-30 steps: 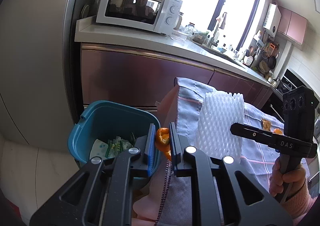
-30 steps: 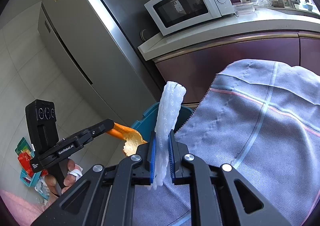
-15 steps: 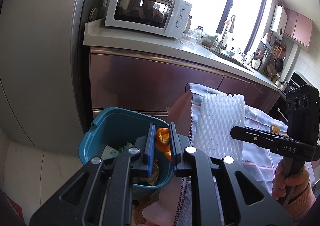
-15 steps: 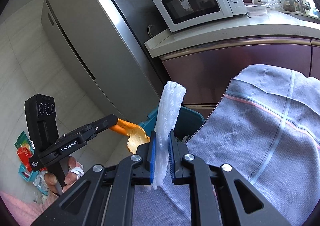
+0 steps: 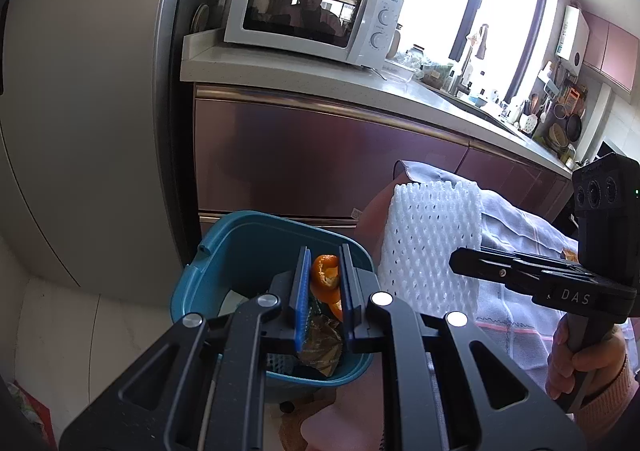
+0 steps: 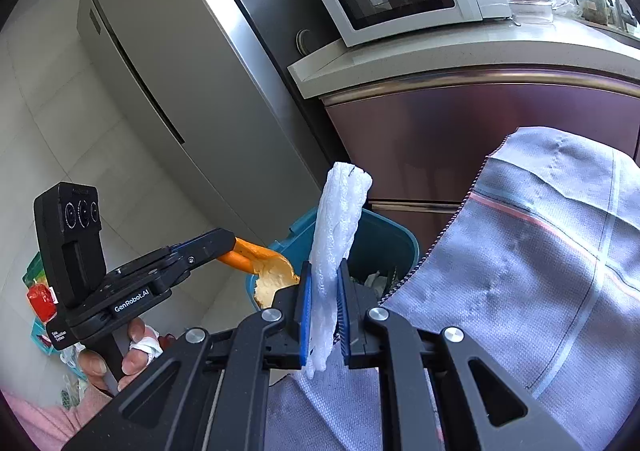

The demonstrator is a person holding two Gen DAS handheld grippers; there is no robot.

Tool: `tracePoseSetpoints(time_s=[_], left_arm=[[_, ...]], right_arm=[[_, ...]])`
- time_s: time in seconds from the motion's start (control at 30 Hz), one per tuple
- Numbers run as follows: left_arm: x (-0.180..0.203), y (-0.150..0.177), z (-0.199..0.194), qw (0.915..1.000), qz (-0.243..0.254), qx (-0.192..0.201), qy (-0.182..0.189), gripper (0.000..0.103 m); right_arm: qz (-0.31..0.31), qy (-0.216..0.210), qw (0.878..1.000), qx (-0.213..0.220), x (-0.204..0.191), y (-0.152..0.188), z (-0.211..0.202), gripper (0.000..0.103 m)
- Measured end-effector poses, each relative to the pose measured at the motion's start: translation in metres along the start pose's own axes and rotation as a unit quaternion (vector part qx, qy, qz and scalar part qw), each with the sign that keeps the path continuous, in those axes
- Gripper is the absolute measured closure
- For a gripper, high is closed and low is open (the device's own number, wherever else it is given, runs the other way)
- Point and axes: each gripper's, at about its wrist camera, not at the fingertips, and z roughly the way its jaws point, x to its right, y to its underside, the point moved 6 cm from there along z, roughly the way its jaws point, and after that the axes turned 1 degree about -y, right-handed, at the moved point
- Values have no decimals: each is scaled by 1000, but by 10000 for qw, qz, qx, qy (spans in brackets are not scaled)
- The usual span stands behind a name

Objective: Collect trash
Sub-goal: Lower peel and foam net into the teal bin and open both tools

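Over the teal trash bin (image 5: 224, 251), the orange peel (image 5: 326, 277) sits pinched in the left gripper's (image 5: 323, 287) fingers, poised for dropping; beside the bin, the right gripper (image 6: 321, 303) clamps a white foam fruit net (image 6: 340, 219). Judged next: part the left fingers, then bring the net over the bin.

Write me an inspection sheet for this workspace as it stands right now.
Surface: grey tablecloth draped over the table edge.
Job's things: orange peel and white foam net, each held in a tool; teal bin below, already holding wrappers.
Clutter: colourful packets on the floor.
Grippers: left tool shut on the peel, above the bin; right tool shut on the foam net.
Cables: nothing seen.
Surroundings: microwave on the counter, fridge beside it.
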Motion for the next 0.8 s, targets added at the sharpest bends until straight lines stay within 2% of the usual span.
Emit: tracePoseSetpoints(time_s=[0.8], left_arm=[[-23, 15, 41, 9986, -111, -359, -363, 89]], right_arm=[[-124, 204, 9976, -644, 1, -3, 68, 93]])
